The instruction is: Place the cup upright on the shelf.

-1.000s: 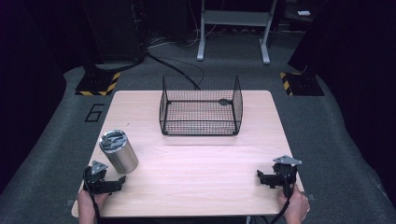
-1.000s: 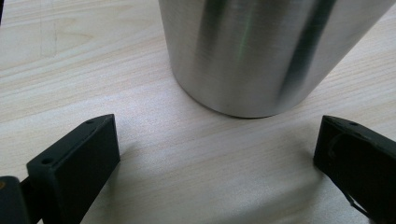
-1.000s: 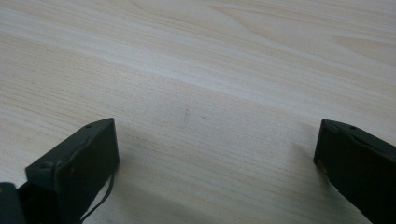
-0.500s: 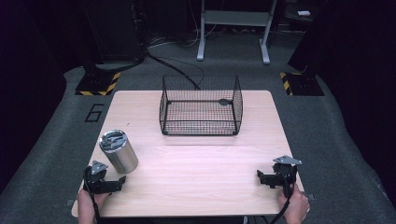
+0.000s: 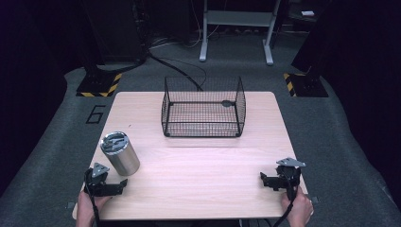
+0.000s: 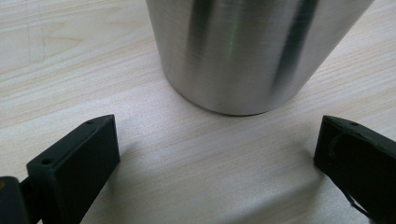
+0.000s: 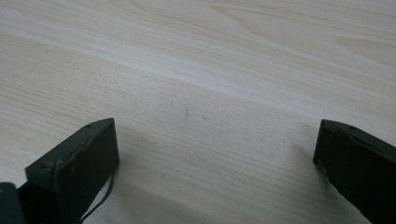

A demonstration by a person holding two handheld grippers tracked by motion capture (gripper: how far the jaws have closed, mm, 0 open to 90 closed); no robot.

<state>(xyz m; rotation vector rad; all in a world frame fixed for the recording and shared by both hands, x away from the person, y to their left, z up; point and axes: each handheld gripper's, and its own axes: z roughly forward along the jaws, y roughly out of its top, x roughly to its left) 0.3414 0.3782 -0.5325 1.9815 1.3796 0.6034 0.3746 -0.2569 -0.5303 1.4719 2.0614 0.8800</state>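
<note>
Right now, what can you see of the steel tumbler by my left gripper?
The steel tumbler is a brushed-metal cup that narrows toward its base, with a lid whose top looks shiny. It stands upright on the wooden table, at the near left, well apart from the wire basket. In the left gripper view its base sits flat on the wood just ahead of the left gripper, whose jaws stand wide open and do not touch it.

**A basket and what lies around it**

A black wire basket (image 5: 203,108) with an open top sits on the far middle of the light wooden counter (image 5: 198,165). The floor (image 5: 331,142) is a grey carpet. A white number six (image 5: 96,114) is marked on it. A grey metal stand (image 5: 235,28) and black cables (image 5: 179,64) lie behind.
</note>
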